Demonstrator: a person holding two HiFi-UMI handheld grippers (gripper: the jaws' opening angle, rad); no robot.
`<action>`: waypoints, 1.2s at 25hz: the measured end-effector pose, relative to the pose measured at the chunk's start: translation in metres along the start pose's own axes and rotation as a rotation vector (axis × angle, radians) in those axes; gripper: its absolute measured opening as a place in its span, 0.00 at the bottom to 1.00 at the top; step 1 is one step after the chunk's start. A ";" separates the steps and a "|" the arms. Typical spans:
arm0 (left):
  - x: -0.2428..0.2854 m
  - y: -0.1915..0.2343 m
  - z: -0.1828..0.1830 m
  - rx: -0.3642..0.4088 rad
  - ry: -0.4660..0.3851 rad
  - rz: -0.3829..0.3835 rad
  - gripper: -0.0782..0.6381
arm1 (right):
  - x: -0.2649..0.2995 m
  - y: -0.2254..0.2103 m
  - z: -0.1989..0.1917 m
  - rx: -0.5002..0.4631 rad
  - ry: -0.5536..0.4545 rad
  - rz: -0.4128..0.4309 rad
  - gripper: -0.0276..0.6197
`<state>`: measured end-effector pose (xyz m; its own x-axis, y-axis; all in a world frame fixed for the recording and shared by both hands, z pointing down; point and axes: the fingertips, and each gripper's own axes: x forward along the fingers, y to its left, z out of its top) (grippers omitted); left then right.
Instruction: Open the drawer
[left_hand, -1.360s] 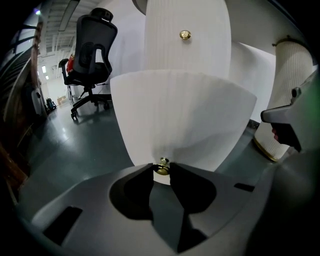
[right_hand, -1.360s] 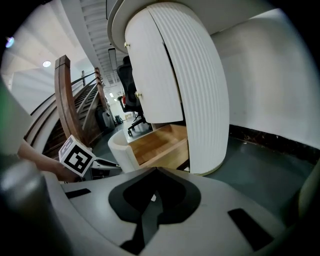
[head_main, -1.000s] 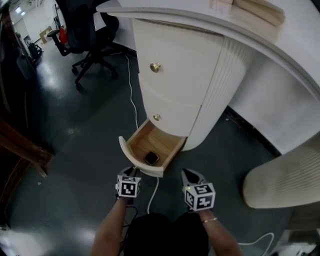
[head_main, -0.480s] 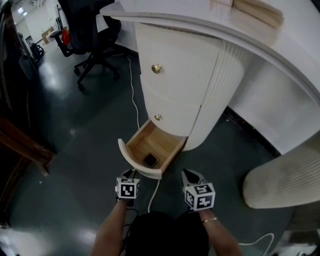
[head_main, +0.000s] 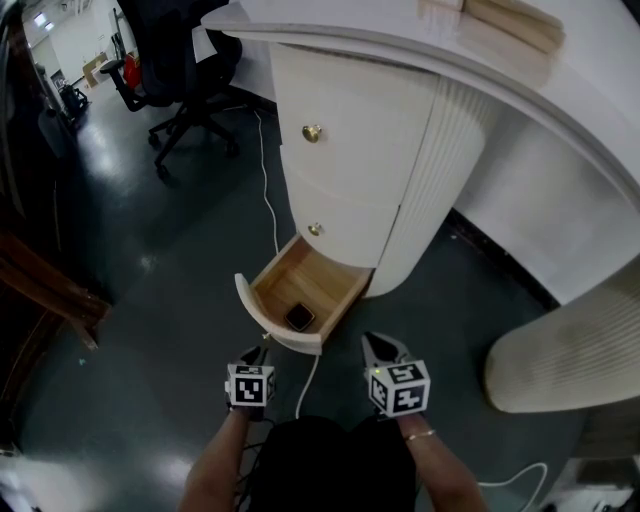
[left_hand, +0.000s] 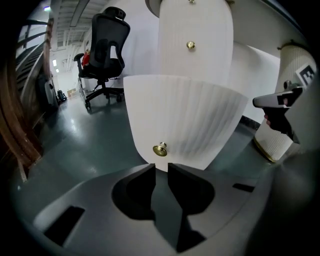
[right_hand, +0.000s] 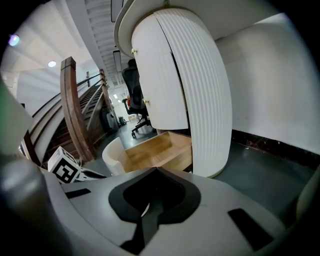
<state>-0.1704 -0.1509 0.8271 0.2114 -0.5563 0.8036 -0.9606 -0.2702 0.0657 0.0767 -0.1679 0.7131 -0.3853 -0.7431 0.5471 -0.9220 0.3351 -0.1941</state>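
The drawer (head_main: 322, 284) stands pulled out, its knob (left_hand: 160, 149) just ahead of the left gripper (left_hand: 161, 168), whose empty jaws are closing; the right gripper (right_hand: 156, 169), clenched empty, sits farther off.

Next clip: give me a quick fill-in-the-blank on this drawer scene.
The ___ drawer of the cabinet stands pulled out.
A small dark object lies ___ that drawer.
The jaws of the right gripper are ___, holding nothing.
A black office ___ stands across the floor.
Missing words: bottom; inside; shut; chair.
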 end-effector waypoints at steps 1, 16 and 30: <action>-0.005 -0.001 0.002 -0.005 -0.012 -0.006 0.22 | 0.000 0.000 0.001 -0.002 -0.001 0.000 0.05; -0.085 -0.023 0.088 0.049 -0.223 -0.036 0.15 | -0.010 0.012 0.012 -0.002 -0.041 0.010 0.05; -0.110 -0.043 0.133 0.054 -0.336 -0.088 0.14 | -0.021 0.012 0.030 0.007 -0.085 0.000 0.05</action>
<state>-0.1284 -0.1830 0.6576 0.3495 -0.7541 0.5561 -0.9270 -0.3647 0.0880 0.0724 -0.1651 0.6748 -0.3872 -0.7895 0.4761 -0.9220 0.3316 -0.2000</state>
